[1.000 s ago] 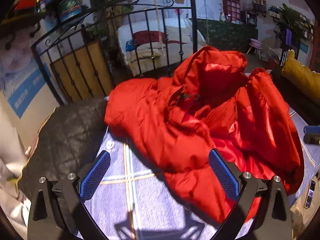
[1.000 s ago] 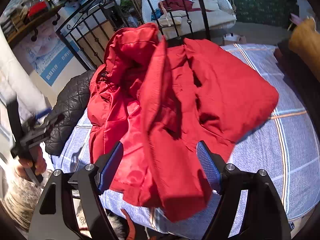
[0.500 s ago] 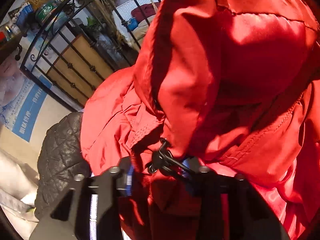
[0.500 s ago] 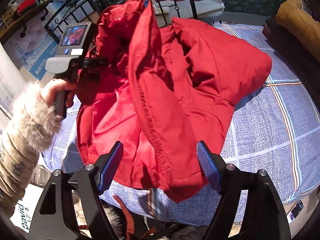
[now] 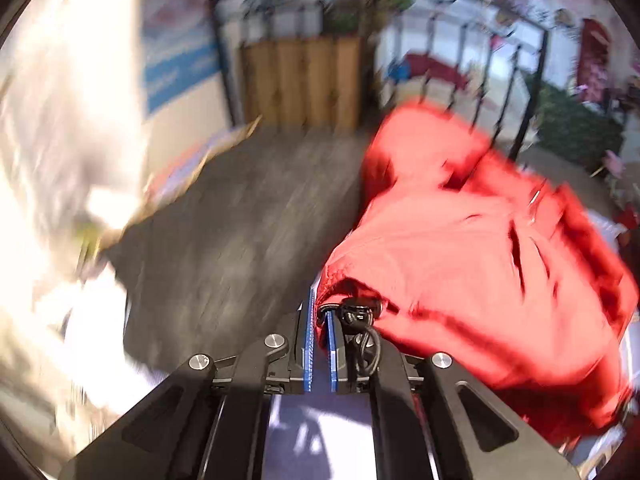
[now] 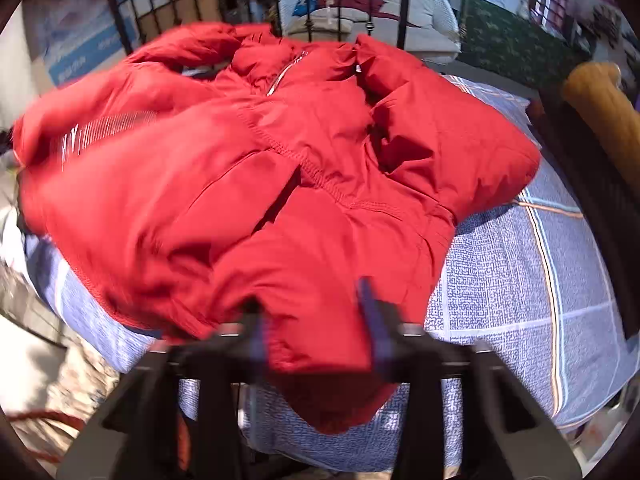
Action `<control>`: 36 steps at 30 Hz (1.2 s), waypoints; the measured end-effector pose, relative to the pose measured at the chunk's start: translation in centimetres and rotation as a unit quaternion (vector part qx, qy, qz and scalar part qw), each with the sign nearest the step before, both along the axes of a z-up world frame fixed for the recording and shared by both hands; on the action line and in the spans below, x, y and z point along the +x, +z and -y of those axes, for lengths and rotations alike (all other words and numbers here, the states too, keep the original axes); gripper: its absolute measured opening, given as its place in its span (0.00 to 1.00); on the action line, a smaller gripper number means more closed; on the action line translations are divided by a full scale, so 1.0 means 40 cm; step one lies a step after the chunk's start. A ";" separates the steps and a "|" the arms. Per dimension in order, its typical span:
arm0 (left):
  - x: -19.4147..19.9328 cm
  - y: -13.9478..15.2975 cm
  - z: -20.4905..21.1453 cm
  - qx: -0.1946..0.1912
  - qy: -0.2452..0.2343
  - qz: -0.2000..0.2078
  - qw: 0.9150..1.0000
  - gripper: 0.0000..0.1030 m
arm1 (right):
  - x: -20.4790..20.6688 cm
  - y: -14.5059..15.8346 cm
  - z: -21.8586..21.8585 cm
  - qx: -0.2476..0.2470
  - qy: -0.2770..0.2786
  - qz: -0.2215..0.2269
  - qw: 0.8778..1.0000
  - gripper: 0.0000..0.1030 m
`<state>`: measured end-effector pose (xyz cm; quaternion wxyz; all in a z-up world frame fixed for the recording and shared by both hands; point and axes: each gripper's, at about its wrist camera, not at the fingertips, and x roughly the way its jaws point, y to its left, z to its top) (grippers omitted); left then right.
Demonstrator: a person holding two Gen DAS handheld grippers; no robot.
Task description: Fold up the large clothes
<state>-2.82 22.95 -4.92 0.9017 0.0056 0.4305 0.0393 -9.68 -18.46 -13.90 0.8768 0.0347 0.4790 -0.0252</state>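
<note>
On the blue plaid bed cover (image 6: pixel 520 300) we are finding the red jacket (image 6: pixel 280 168) lying heaped across its near edge, the left gripper (image 5: pixel 319 320) clamping an edge, the right gripper (image 6: pixel 316 320) straddling the hem, jaws parted.

L gripper (image 5: pixel 319 320) has its 2 blue pads nearly together, pinching a red jacket (image 5: pixel 472 248) edge right by a black drawstring toggle (image 5: pixel 356 314). Jacket bulks to the R of the fingers. Dark quilted garment (image 5: pixel 240 232) lies L, behind. Black metal railing (image 5: pixel 528 92) beyond. View heavily motion-blurred.
</note>
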 end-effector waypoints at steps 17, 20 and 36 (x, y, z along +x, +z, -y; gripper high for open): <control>-0.125 -0.049 0.061 0.040 -0.074 -0.054 0.995 0.06 | -0.253 0.217 0.146 -0.069 -0.036 0.037 0.996 0.01; -0.127 -0.190 0.011 0.034 -0.015 -0.129 0.991 0.13 | -0.261 0.122 0.149 -0.034 -0.047 0.003 0.998 0.03; -0.069 0.031 0.194 -0.012 -0.093 0.041 0.995 0.90 | 0.149 0.288 0.219 -0.013 -0.060 0.111 0.992 0.94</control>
